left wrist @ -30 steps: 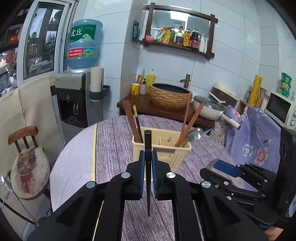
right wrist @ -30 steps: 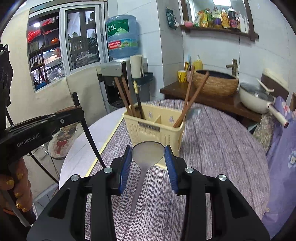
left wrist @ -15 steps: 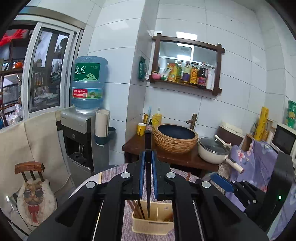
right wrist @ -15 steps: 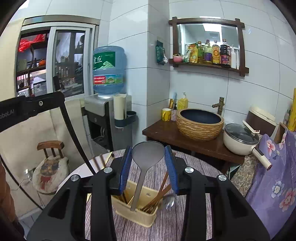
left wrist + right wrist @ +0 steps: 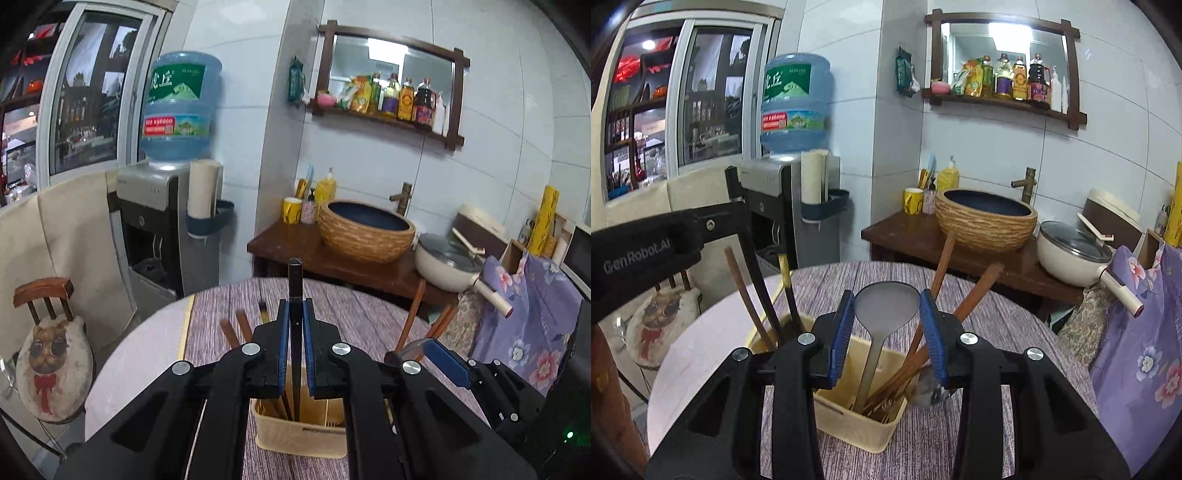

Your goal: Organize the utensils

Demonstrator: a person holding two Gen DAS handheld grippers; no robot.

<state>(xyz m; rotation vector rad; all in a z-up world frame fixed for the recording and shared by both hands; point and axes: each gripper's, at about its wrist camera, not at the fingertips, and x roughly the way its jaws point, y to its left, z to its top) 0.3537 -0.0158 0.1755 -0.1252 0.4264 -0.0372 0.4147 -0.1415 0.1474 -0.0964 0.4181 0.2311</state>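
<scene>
Both hand-held grippers have dropped since half a second ago, and the yellow utensil basket now sits larger and closer beneath them at the bottom of each frame.

The left hand-held gripper (image 5: 295,347) has its blue pads pinched tight on a dark chopstick (image 5: 295,291) standing upright at frame centre; the stick's lower end reaches down into the utensil basket (image 5: 295,435) just below, beside the brown chopsticks (image 5: 236,332) already standing in the basket's left compartment.

The right hand-held gripper (image 5: 888,332) is partly closed on the bowl of a metal ladle (image 5: 886,306), the pads pressing both edges of the bowl. Its handle runs down into the right compartment of the utensil basket (image 5: 849,424), among leaning wooden chopsticks (image 5: 964,306). At the left of that frame, brown and dark chopsticks (image 5: 746,295) stand in the other compartment, and the left hand-held gripper (image 5: 665,243) shows there too.

The basket rests on a round table (image 5: 979,295) covered with a purple striped cloth. Behind it, a wooden counter carries a woven basin (image 5: 986,218) and a lidded cream pan (image 5: 1071,254); a water dispenser (image 5: 173,155) stands at the upper left.
</scene>
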